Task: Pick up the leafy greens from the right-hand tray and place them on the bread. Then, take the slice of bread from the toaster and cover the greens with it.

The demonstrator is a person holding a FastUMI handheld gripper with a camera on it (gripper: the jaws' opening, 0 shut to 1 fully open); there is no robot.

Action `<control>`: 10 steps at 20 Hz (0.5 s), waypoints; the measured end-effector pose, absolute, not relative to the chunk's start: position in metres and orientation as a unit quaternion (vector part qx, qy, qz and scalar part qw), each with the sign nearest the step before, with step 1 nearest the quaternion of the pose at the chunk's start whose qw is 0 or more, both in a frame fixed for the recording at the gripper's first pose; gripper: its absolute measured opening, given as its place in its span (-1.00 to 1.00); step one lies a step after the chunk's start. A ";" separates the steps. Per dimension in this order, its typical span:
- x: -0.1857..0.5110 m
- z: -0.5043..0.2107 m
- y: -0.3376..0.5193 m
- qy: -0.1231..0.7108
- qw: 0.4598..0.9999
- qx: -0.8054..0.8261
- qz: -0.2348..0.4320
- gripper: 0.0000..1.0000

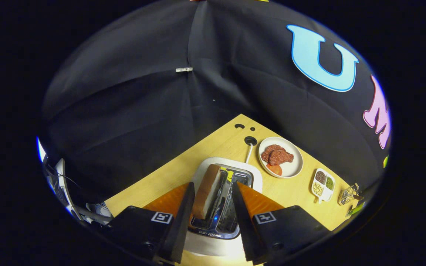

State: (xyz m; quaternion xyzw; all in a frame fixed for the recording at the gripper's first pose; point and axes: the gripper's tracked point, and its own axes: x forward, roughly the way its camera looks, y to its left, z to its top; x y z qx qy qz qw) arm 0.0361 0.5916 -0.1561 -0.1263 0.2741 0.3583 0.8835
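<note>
Fingers apart, straddling bread upright in toaster on desk; best closed squarely on both faces, then lifted straight up.

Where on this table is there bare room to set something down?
Bare wood lies on the table beside the toaster, towards the black cloth. It is crowded on the toaster's other side: the plate, then the divided dish. The open gripper straddles the bread slice.

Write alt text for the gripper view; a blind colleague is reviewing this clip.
The open claw straddles a bread slice standing in a white toaster, its fingers either side, not pressing. Beyond, on the wooden table, sit a plate of brown meat and a small divided dish of seeds.
</note>
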 end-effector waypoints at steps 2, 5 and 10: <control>0.041 -0.161 0.595 0.285 0.883 -0.126 0.352 0.02; 0.041 -0.174 0.594 0.307 0.879 -0.133 0.341 -0.49; 0.036 -0.174 0.600 0.310 0.872 -0.115 0.360 -0.67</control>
